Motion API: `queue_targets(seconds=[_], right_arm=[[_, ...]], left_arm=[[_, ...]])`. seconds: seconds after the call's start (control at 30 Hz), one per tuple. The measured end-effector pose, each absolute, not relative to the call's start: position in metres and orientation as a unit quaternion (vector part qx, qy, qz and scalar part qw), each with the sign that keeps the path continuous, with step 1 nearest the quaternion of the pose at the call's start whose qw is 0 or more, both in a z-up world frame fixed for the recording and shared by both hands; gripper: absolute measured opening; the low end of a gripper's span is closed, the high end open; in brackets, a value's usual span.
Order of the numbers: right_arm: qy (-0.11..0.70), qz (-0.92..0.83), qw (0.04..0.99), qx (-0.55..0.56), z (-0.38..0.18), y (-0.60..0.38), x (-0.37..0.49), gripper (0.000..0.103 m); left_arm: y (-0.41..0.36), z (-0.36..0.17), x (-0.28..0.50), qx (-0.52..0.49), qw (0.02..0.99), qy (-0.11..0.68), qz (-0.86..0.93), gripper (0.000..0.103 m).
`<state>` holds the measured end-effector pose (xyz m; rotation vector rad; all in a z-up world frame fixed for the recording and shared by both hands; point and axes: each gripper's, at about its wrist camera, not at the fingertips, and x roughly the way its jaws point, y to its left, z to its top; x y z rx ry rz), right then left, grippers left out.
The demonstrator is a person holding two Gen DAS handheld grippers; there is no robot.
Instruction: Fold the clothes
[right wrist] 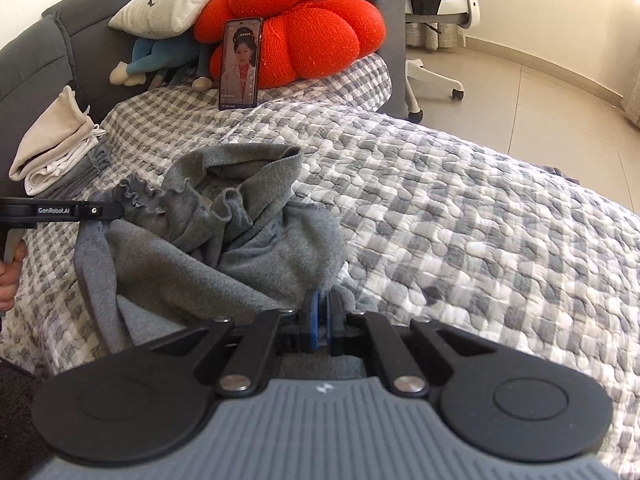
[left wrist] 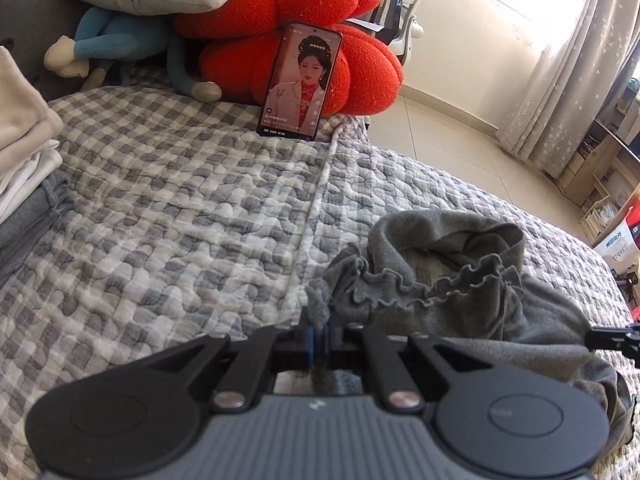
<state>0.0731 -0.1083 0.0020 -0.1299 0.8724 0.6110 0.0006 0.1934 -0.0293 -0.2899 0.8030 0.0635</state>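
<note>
A home bedroom, by every sign. Bed spread with a grey-and-white checked quilt [right wrist: 460, 200], backed by a grey upholstered headboard [right wrist: 44, 48] at ten o'clock. Heaped against it at twelve: a white pillow [right wrist: 172, 0], an orange pumpkin-shaped cushion [right wrist: 304, 28], a blue plush toy [right wrist: 160, 60]. Folded clothes stacked [right wrist: 52, 148] at nine. Tiled floor [right wrist: 520, 80], an office chair [right wrist: 444, 32] and starred sheer curtains [left wrist: 568, 60] at two o'clock.

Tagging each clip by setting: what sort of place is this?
Most likely a home bedroom: a checked quilt on a bed with a grey padded headboard, an orange cushion, and a stack of folded clothes.
</note>
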Motion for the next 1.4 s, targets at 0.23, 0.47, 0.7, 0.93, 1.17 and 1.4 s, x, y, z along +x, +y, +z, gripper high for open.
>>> queue_targets(seconds=[0.23,0.47,0.7,0.93,1.17,1.4], right_arm=[[0.432,0.304,0.848,-0.048,0.011,-0.117,0.038,0.003],[0.448,0.313,0.836,-0.053,0.006,-0.109,0.034,0.009],[0.422,0.311,0.850,-0.057,0.023,-0.103,0.049,0.045],[0.405,0.322,0.855,-0.041,0.023,-0.083,0.087,0.048],[0.416,0.323,0.850,-0.027,0.006,-0.058,0.127,0.048],[0.427,0.309,0.849,-0.041,-0.014,-0.044,0.148,0.040]], left_arm=[[0.189,-0.030,0.001,-0.141,0.910,0.389,0.027,0.004],[0.190,-0.035,0.000,-0.145,0.906,0.396,0.027,0.004],[0.192,-0.035,-0.004,-0.152,0.903,0.401,0.020,0.005],[0.194,-0.037,-0.006,-0.156,0.899,0.409,0.013,0.006],[0.194,-0.042,-0.005,-0.157,0.895,0.416,0.011,0.006],[0.194,-0.047,-0.002,-0.159,0.893,0.421,0.010,0.006]])
